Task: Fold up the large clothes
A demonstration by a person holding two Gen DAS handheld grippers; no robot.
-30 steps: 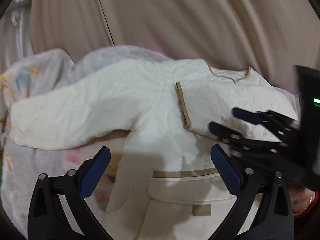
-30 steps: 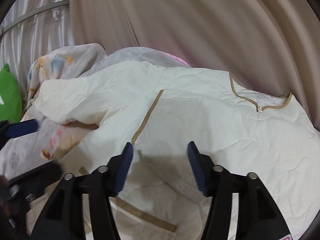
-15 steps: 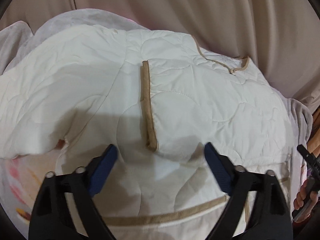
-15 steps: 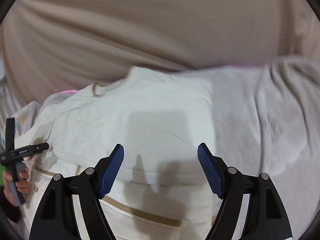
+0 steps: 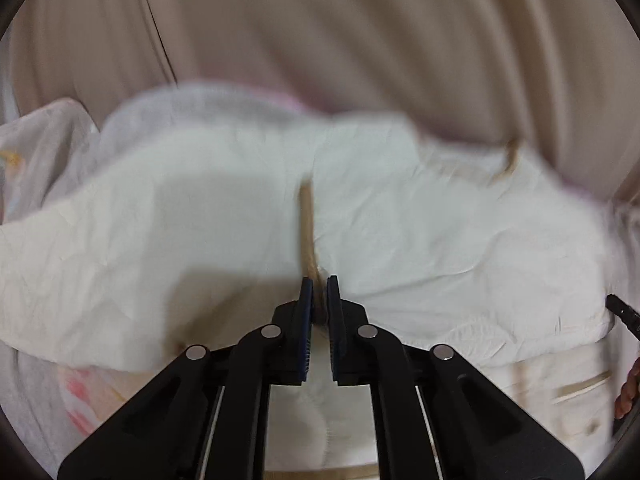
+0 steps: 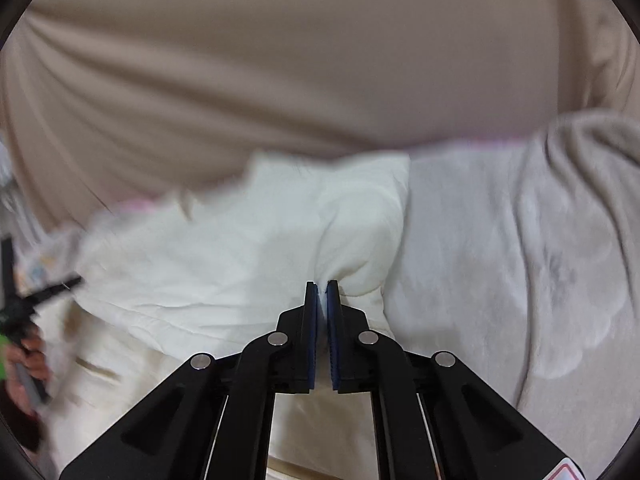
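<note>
A cream quilted jacket [image 5: 420, 232] with tan trim lies spread on a bed. My left gripper [image 5: 319, 286] is shut on the lower end of the tan-trimmed front edge [image 5: 306, 220], at the jacket's middle. The left sleeve [image 5: 100, 248] stretches out to the left. In the right wrist view, my right gripper [image 6: 322, 288] is shut on a bunched fold of the jacket [image 6: 240, 252] at its right side. The left gripper [image 6: 24, 304] and the hand holding it show at that view's left edge. Both views are blurred by motion.
A pale grey blanket [image 6: 520, 248] covers the bed to the right of the jacket. A printed sheet [image 5: 36, 168] lies at the left. Beige curtains [image 5: 360, 40] hang close behind the bed.
Both grippers were open above the jacket and have come down and shut on it: the left on the trimmed front edge, the right on the right side's fabric.
</note>
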